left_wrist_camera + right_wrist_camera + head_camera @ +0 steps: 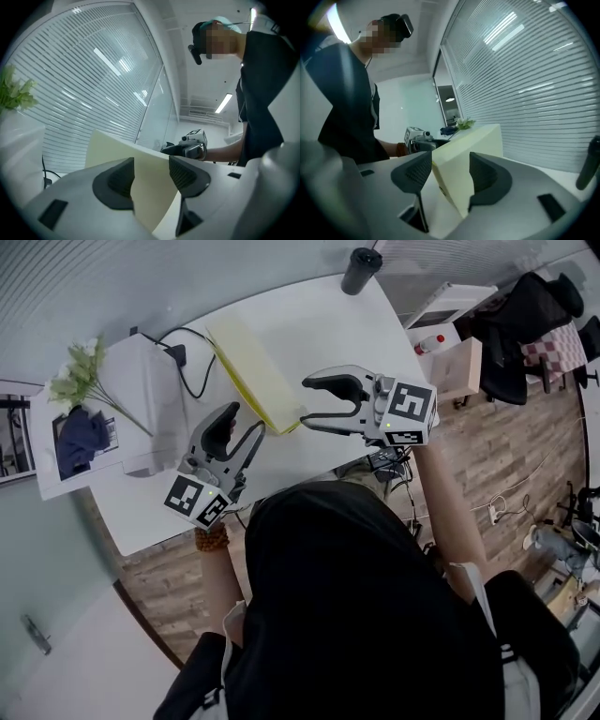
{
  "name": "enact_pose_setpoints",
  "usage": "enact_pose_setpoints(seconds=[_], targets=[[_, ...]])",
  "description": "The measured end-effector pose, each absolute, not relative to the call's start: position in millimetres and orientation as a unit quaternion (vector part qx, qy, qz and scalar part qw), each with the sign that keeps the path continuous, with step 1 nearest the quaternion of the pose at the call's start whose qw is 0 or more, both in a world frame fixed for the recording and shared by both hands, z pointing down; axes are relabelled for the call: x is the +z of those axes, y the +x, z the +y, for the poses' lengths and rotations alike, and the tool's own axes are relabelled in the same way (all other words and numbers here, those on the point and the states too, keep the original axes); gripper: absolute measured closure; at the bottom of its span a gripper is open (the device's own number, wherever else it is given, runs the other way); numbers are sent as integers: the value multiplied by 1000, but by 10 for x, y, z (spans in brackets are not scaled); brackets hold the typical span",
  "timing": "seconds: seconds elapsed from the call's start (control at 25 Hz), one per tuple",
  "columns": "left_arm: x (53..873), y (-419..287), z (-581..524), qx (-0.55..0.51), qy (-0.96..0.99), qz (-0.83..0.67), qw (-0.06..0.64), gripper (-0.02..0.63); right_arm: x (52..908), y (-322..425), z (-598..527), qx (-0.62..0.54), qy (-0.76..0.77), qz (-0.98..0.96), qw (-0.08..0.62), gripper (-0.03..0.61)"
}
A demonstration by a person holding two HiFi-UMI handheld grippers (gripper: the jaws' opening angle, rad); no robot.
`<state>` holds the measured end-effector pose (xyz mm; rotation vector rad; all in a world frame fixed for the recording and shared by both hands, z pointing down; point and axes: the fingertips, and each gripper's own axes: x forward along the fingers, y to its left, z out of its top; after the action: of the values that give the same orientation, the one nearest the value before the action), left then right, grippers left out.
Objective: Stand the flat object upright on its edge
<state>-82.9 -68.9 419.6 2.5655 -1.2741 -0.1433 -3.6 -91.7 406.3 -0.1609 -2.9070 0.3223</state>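
Note:
A pale yellow flat board (248, 367) stands on its long edge on the white table (319, 324), leaning a little; it runs from the far left toward me. My right gripper (307, 401) is open, and its jaws straddle the board's near corner without pressing on it. My left gripper (236, 435) is open just left of that near end, with nothing gripped. The left gripper view shows the board (150, 197) beyond its spread pads, with the right gripper (190, 147) behind. The right gripper view shows the board (473, 145) between its pads (485, 178).
A black cylinder (361, 268) stands at the table's far edge. A white box (141, 399) with a green plant (80, 371) and a black cable (192, 362) sits at the left. The table's near edge runs under my grippers, above a wood floor (525, 456).

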Motion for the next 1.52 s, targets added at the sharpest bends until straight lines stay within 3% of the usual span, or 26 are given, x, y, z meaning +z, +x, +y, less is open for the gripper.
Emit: enact_pose_setpoints(seconds=[0.16, 0.56, 0.8, 1.12, 1.28, 1.52], targets=[[4190, -700, -593, -26, 896, -426, 125, 357, 4193, -26, -831, 83, -80, -985, 127, 345], [4150, -416, -601, 5, 904, -416, 102, 345, 4374, -86, -692, -32, -103, -968, 228, 348], [4147, -330, -527, 9, 914, -393, 100, 337, 4377, -4, -567, -61, -78, -964, 248, 393], [4158, -271, -315, 34, 925, -372, 67, 339, 4326, 149, -487, -68, -33, -977, 199, 393], [4281, -267, -210, 50, 925, -367, 79, 337, 4388, 95, -376, -62, -26, -976, 208, 344], [4345, -311, -347, 70, 904, -414, 79, 356, 4438, -86, -426, -66, 37, -980, 182, 346]])
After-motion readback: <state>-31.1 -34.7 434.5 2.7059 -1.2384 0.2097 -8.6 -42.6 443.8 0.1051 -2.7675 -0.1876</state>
